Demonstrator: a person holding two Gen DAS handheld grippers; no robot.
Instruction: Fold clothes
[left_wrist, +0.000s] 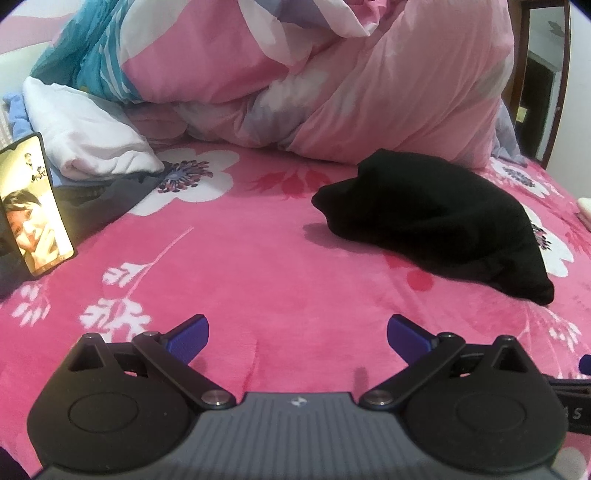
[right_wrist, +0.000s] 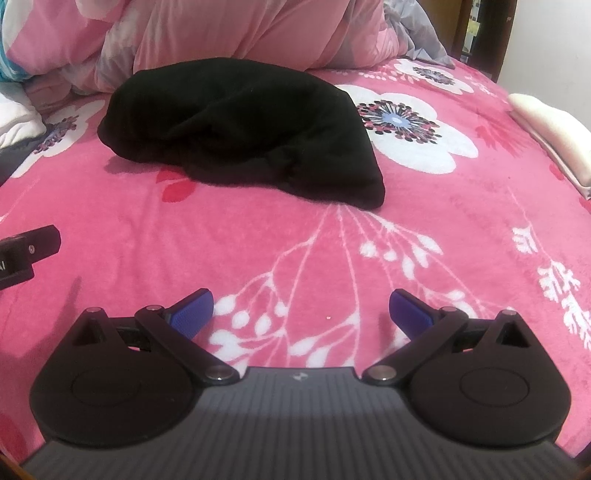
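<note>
A black garment (left_wrist: 436, 218) lies bunched on the pink flowered blanket (left_wrist: 258, 266), ahead and to the right in the left wrist view. Seen from the right wrist, the same black garment (right_wrist: 240, 129) sits ahead, slightly left of centre. My left gripper (left_wrist: 297, 334) is open, its blue pads (left_wrist: 188, 339) wide apart and low over the blanket with nothing between them. My right gripper (right_wrist: 301, 312) is open too, short of the garment and empty. Part of the left gripper (right_wrist: 29, 251) shows at the left edge of the right wrist view.
A big pink quilt (left_wrist: 332, 74) is heaped along the back. Folded white cloth (left_wrist: 92, 136) over dark clothes (left_wrist: 96, 199) lies at the left, with a lit phone (left_wrist: 35, 206) propped in front. A cream folded item (right_wrist: 554, 133) sits at the bed's right edge.
</note>
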